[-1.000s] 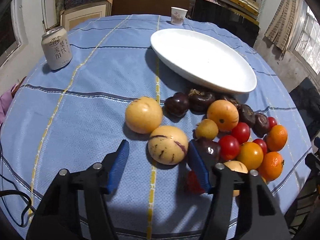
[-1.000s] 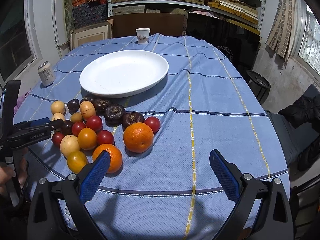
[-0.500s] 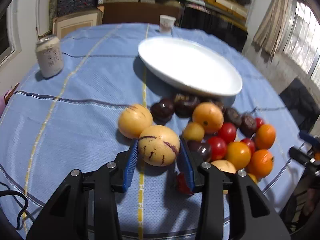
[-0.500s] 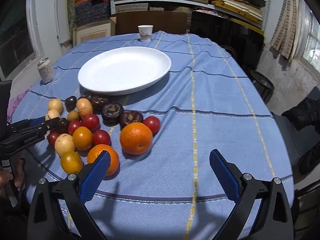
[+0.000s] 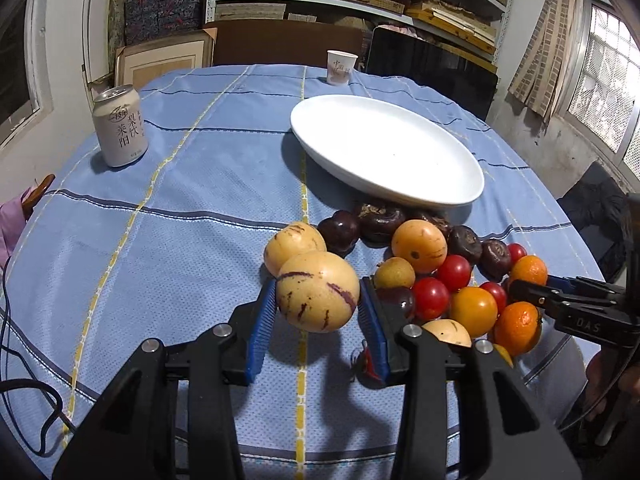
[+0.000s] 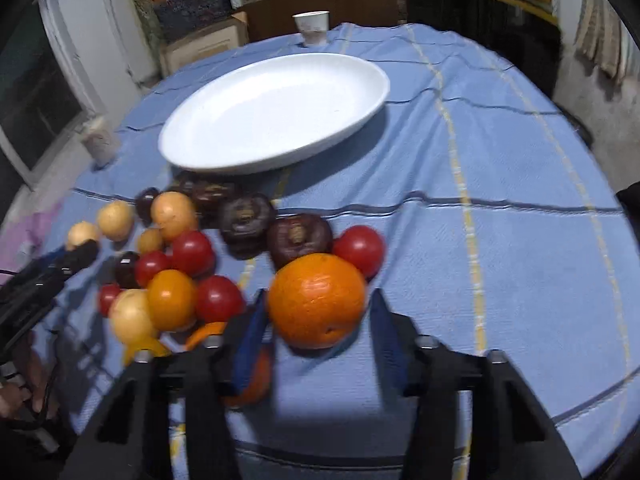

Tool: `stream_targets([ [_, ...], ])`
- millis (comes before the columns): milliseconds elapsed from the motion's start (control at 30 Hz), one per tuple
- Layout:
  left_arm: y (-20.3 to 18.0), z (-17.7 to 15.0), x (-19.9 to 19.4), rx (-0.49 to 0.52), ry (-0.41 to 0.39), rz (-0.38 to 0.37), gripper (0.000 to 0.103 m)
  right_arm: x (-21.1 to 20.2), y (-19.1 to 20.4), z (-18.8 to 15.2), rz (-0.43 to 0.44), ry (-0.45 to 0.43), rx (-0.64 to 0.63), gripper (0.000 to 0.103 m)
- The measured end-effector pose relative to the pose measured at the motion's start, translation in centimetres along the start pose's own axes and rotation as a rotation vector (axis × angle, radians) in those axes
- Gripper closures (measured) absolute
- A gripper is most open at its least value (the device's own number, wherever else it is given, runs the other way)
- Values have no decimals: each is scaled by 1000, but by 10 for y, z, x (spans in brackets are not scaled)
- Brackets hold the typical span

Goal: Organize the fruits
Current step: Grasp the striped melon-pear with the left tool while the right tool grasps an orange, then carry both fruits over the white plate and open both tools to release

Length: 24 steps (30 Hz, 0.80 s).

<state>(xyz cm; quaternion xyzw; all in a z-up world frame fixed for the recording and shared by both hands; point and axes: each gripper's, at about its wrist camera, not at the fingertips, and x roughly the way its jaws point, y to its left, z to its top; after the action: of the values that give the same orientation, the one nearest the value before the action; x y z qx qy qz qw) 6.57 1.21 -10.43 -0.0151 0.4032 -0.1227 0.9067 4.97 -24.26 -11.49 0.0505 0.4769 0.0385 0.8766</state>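
While left tool [image 5: 318, 312] is clamped on the striped yellow melon [image 5: 317, 291], seemingly just off the worktop [image 5: 180, 240], right tool [image 6: 316, 320] has just been closing around the big orange [image 6: 316, 300]; frame is blurred, so can't tell if the pads are pressing yet. White plate [image 5: 460, 196] sits empty just behind the fruit pile. Best approach: lift melon straight up clear of its twin, firm the grip on the orange before raising, and set both low onto the plate so they don't roll.
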Motion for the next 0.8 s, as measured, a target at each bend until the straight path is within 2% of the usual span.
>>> stream_targets([
  [67, 0, 0, -1, 3, -3, -4, 63, -5, 4, -1, -27, -28, -21, 56],
  [333, 0, 2, -9, 1, -21, -18, 63, -22, 1, -5, 2, -73, -12, 56],
  [467, -4, 13, -16, 14, -29, -34, 63, -32, -3, 4, 10, -110, -19, 56],
  [600, -8, 40, -21, 26, -45, -62, 63, -46, -5, 36, 10, -158, -41, 56],
  [800, -15, 104, -3, 40, -49, -103, 63, -45, -2, 104, 35, -200, -82, 56],
])
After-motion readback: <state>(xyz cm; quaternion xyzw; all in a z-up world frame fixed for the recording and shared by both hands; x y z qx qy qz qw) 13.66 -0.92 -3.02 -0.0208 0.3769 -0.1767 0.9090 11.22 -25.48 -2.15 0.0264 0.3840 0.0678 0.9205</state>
